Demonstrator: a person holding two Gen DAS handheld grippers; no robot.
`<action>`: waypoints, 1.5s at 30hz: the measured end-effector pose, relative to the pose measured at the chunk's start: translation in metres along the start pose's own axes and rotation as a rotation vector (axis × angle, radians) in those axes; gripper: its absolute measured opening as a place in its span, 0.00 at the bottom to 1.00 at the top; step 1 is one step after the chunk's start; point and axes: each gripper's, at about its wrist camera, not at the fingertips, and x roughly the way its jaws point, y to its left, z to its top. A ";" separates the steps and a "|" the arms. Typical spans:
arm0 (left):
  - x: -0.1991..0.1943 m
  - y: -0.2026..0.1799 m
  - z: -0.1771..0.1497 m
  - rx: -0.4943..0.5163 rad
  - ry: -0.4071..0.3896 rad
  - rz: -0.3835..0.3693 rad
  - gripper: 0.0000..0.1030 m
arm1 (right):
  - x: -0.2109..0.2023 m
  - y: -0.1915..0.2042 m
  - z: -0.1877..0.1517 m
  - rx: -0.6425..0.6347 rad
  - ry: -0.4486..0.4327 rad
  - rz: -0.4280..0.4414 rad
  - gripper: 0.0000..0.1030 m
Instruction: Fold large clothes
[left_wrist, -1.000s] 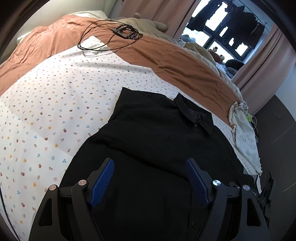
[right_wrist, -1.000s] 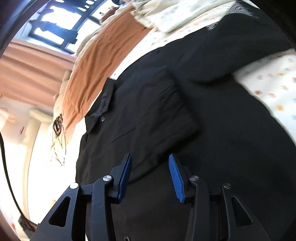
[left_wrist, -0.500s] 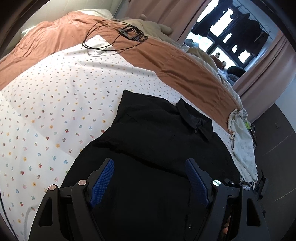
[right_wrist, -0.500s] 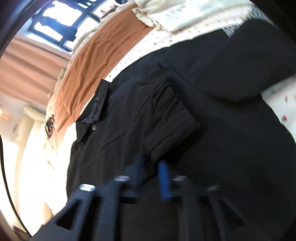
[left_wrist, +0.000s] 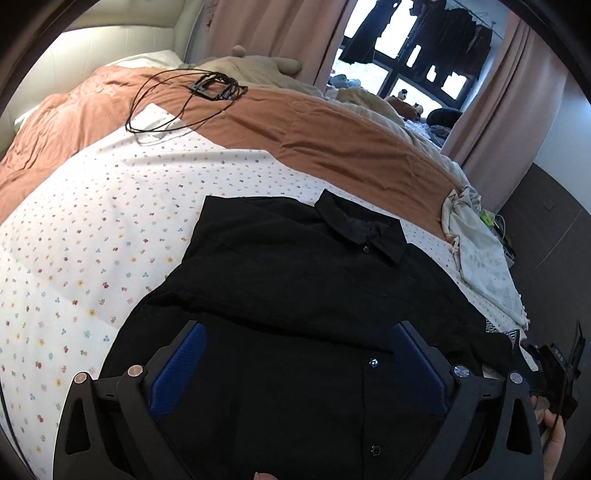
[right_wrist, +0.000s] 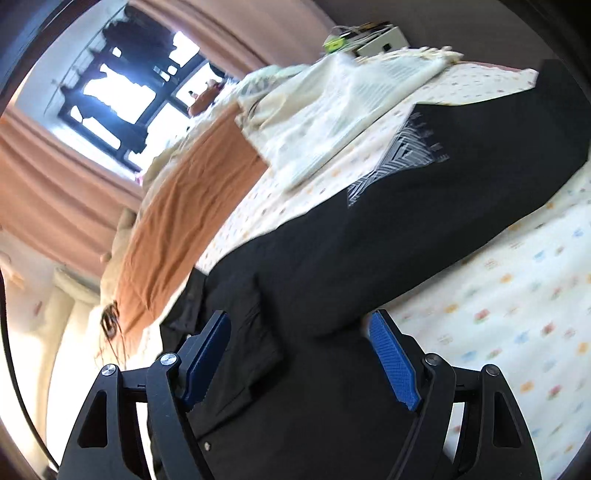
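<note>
A black button-up shirt (left_wrist: 303, 295) lies front up on the flowered bed sheet (left_wrist: 92, 236), collar (left_wrist: 360, 227) at the far side. Its left side is folded in. My left gripper (left_wrist: 295, 363) is open and empty just above the shirt's lower front. In the right wrist view the shirt (right_wrist: 369, 266) spreads out, with a sleeve bearing a white geometric print (right_wrist: 399, 162) stretched to the right. My right gripper (right_wrist: 301, 354) is open and empty above the shirt, near its folded chest part.
An orange blanket (left_wrist: 332, 133) crosses the bed behind the shirt, with a coil of black cable (left_wrist: 184, 99) on it. A pale patterned cloth (left_wrist: 480, 254) lies at the bed's right edge. Curtains and a window stand behind.
My right gripper closed, then opened wide and swung right toward the printed sleeve. My left gripper stayed open and tilted up a little, showing more of the room.
</note>
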 end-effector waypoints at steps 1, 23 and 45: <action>0.001 0.000 0.000 -0.008 0.004 -0.001 0.98 | -0.005 -0.010 0.005 0.009 -0.011 -0.022 0.76; 0.020 0.015 -0.012 -0.100 0.036 0.026 0.98 | 0.004 -0.147 0.057 0.309 -0.088 -0.040 0.31; -0.013 0.027 0.006 -0.164 -0.011 -0.090 0.97 | -0.043 0.057 0.013 -0.040 -0.206 0.228 0.05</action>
